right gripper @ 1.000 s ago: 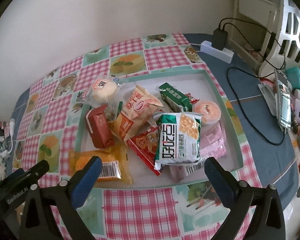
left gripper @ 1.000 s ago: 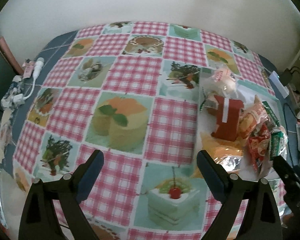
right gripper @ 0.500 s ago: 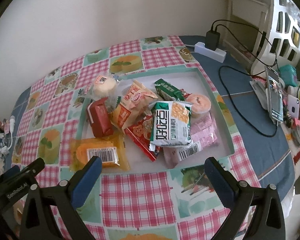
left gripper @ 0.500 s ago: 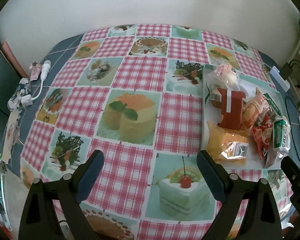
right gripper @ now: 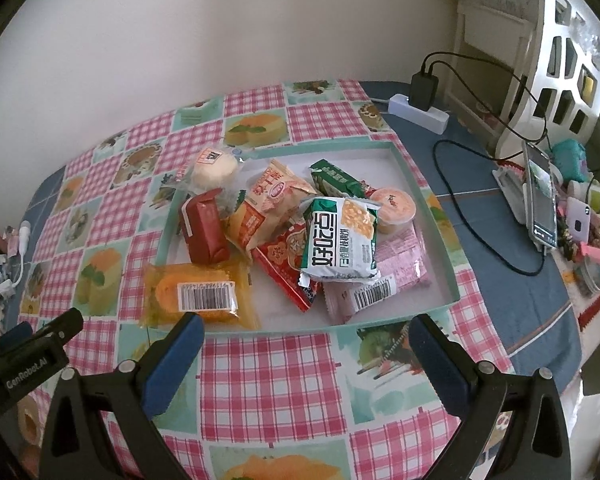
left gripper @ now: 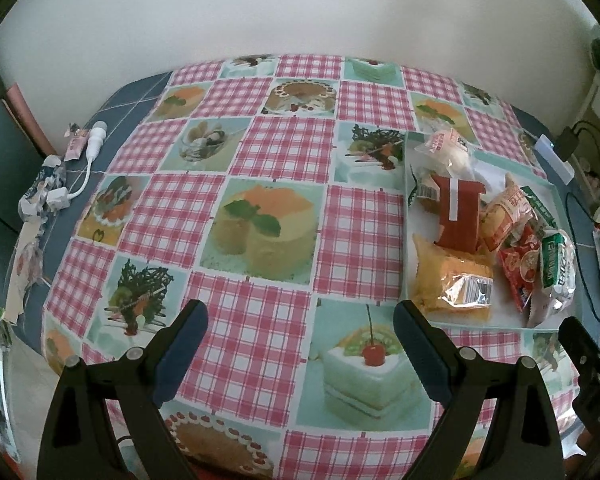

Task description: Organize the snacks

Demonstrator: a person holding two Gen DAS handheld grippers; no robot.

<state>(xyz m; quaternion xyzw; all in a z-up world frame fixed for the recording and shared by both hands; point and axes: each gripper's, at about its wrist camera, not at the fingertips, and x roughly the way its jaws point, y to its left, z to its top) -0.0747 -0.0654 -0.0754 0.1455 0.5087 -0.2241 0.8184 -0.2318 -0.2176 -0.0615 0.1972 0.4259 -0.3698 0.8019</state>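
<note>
A shallow white tray with a green rim [right gripper: 440, 216] holds a heap of snack packs: a green-and-white pack [right gripper: 340, 240] on top, a red carton [right gripper: 204, 228], an orange cake pack with a barcode [right gripper: 200, 292], a round bun [right gripper: 214, 168], pink packs [right gripper: 384, 276] and a jelly cup [right gripper: 394, 206]. My right gripper [right gripper: 306, 334] hangs open above the tablecloth just in front of the tray, holding nothing. In the left wrist view the tray [left gripper: 406, 240] lies to the right. My left gripper [left gripper: 300, 322] is open over bare tablecloth, left of the tray.
The table wears a pink-check cloth with cake pictures [left gripper: 260, 220]. A power strip with a charger and cables [right gripper: 420, 108] lies behind the tray. A phone on a stand [right gripper: 540, 200] and small clutter sit at the right edge. A white cable and wrappers [left gripper: 60, 184] lie at the left edge.
Both grippers have drawn back toward the near edge of the table, so the tray and snacks look smaller and farther off. The jaws have stayed wide apart.
</note>
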